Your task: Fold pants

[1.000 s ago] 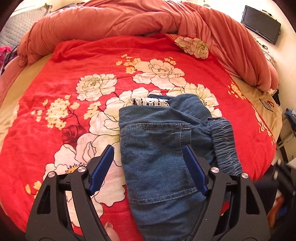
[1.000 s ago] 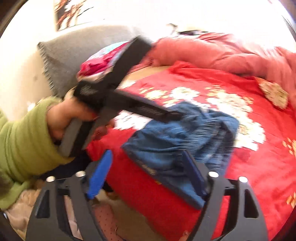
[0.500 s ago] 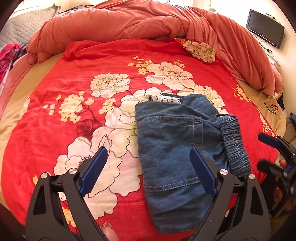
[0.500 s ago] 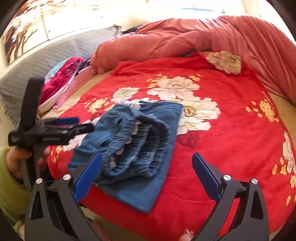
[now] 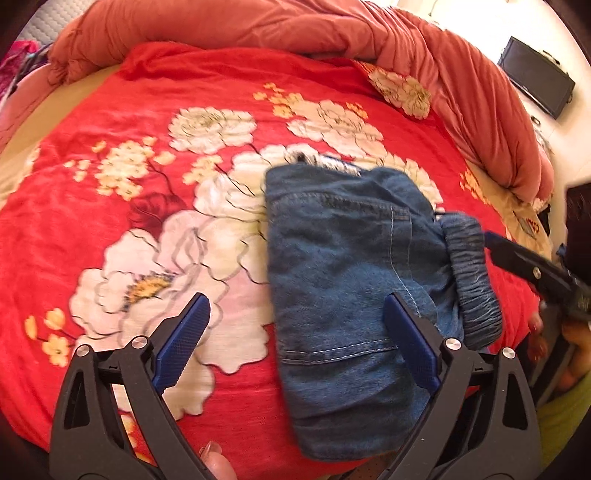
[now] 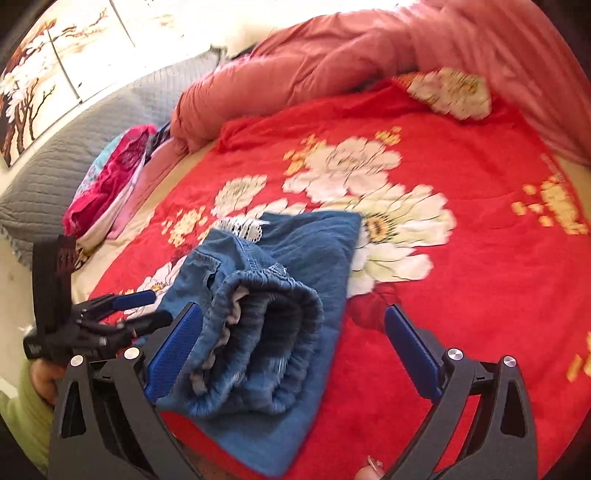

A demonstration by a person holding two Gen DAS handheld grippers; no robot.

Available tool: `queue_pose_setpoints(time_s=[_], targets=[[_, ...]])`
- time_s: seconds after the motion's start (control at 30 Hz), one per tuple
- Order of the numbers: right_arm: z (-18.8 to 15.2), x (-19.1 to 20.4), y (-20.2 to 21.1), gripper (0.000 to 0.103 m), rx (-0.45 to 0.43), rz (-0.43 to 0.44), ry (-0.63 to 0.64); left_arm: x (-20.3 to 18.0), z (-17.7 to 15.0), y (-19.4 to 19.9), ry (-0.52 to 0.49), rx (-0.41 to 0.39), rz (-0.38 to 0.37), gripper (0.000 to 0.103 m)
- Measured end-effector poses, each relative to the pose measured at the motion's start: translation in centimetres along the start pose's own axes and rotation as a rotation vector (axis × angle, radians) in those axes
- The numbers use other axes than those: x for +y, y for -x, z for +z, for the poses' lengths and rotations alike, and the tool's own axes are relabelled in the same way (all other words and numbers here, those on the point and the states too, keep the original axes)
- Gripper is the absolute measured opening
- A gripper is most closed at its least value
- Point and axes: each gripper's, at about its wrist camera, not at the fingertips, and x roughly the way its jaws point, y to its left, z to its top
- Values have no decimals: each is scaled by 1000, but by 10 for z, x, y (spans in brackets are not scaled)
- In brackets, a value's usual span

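The blue denim pants (image 5: 343, 280) lie folded into a compact bundle on the red flowered blanket (image 5: 155, 184), near the bed's front edge. Their gathered elastic waistband (image 6: 266, 332) is at the bundle's right side. My left gripper (image 5: 295, 339) is open and empty, hovering just above the bundle's near left part. My right gripper (image 6: 291, 343) is open and empty, close over the waistband end. The right gripper (image 5: 535, 269) shows in the left wrist view beside the waistband, and the left gripper (image 6: 122, 314) shows in the right wrist view.
A salmon duvet (image 5: 295, 26) is bunched along the far side of the bed. A grey pillow (image 6: 74, 155) and pink clothes (image 6: 110, 184) lie at the far left. A black screen (image 5: 535, 74) hangs on the right wall.
Both grippers have swung in towards the folded pants. The right gripper moved from off the bed's edge to right over the waistband. The pants have stayed put.
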Motion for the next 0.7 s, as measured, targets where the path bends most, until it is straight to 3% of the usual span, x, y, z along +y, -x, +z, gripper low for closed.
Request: queue_pose_setpoints(time_s=[0.27,0.3,0.37,0.43,0.47,0.57,0.7], targets=[[8,-14,-50,95,121,109,-38,-6,0,-17,23,18,-50,75],[7,-15,-55,92,122,123,-43,-7,0,-19,28,20,-56,72],[6,-15,-58,69,113,141,-43,-7,2,-20,38,21,-67,64],[5,-13,-57,58,101,169,-40,-10,2,-22,50,23,-79,54],[5,-11,-55,55,90,165,-31,-12,3,-22,50,23,-82,47],[4,-4,-44,48,42,153,-4,-21,5,-16,29,8,-66,39],[11,13,-25,45,-28,150,62,-25,13,-3,18,-20,-72,37]])
